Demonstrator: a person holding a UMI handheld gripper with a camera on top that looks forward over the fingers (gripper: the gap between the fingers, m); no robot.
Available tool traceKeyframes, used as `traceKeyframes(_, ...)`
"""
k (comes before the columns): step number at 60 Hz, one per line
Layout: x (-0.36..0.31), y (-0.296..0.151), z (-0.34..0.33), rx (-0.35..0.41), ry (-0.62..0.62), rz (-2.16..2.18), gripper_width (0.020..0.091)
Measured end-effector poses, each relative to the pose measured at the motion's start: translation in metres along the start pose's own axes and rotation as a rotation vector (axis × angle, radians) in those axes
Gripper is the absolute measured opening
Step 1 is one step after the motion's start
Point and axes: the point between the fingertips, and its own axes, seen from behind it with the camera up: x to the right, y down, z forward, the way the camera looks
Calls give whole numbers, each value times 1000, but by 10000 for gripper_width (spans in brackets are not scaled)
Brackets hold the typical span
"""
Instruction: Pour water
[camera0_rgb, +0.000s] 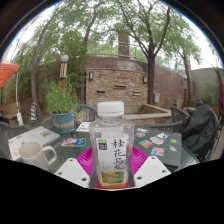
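Between my gripper's (112, 168) two white fingers stands a clear plastic bottle with a white cap and a pale green label (111, 146), upright on the glass-topped outdoor table (60, 155). Both magenta pads (88, 160) sit right against the bottle's sides, so I read my gripper as clenched on it, though the bottle hides the contact lines themselves. Its base is cut off behind the fingers, and the label's characters are too small for me to read.

Just left of my fingers stands a white ceramic mug (37, 153), its handle facing the bottle. Beyond it lies a flat pale book or folder (33, 137), and behind that a leafy green plant in a blue-grey pot (62, 105). Small cards or packets (152, 142) are scattered on the table to the right, near a dark mesh chair (198, 130). A brick wall (115, 82) and trees close the background.
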Motion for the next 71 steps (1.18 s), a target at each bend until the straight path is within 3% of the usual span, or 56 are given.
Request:
traceKeyframes(1,-1,-8,-1,43,-11,14,446)
traceKeyframes(16,4,-8,-2,73,-48,50,448)
traceKeyframes(22,3,-7,-3,48,-48,41,600)
traceKeyframes(27,-1,21,-10,-124,-64,4,763)
traceKeyframes(31,-7,24,-26,-163,-83,14,843)
traceKeyframes(48,-22,-1,-154,-239,2,0,833)
traceKeyframes(71,-125,-74,-386,-297,42,195,827)
